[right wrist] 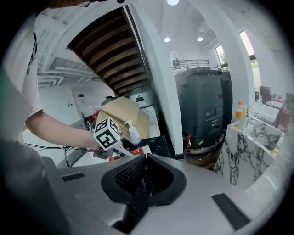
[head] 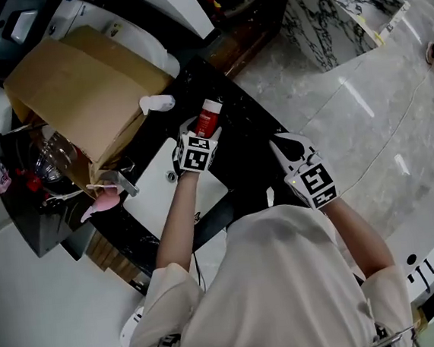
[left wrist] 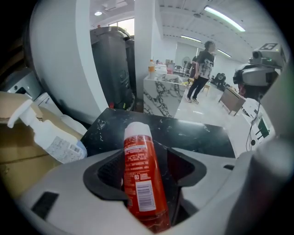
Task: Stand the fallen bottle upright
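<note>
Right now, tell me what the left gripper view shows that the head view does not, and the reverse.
Only the left gripper view: the print on the red bottle, which lies between the parted jaws of the left gripper, and the ceiling lights. Only the head view: the right gripper, off to the side, and the person's white shirt. Both: the red bottle, the black countertop, the spray bottle and the cardboard box.

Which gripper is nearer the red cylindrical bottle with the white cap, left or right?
Left. The left gripper straddles the red bottle with open jaws on the black counter; the right gripper, shut, hangs apart from it, off to its right.
</note>
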Demonstrator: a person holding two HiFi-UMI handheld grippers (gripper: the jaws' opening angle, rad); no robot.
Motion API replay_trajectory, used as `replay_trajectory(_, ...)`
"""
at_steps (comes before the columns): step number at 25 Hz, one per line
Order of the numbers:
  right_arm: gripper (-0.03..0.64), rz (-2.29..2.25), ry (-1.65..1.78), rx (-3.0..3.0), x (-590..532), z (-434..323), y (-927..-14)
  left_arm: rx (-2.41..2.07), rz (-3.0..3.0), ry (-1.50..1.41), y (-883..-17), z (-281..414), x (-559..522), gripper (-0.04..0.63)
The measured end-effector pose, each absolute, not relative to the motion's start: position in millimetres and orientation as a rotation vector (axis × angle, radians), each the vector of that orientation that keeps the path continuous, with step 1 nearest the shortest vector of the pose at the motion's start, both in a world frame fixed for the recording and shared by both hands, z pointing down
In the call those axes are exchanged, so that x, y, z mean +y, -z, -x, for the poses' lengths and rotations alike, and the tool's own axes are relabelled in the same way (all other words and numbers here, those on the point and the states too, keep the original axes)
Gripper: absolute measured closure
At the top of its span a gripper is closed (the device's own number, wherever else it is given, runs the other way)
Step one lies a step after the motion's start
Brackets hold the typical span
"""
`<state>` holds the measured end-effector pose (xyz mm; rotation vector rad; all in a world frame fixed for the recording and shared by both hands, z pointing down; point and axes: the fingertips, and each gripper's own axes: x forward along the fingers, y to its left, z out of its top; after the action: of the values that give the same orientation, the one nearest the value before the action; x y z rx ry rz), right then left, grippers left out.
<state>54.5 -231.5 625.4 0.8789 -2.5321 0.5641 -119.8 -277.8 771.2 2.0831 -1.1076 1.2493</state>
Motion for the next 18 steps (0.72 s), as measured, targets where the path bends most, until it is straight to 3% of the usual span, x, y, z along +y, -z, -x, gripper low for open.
replay_trajectory(18,0.584,-0.830,-0.637,-2.508,-223,-41,-658,-0.995,-1.954,-1.257,-824,112,-305,0.281)
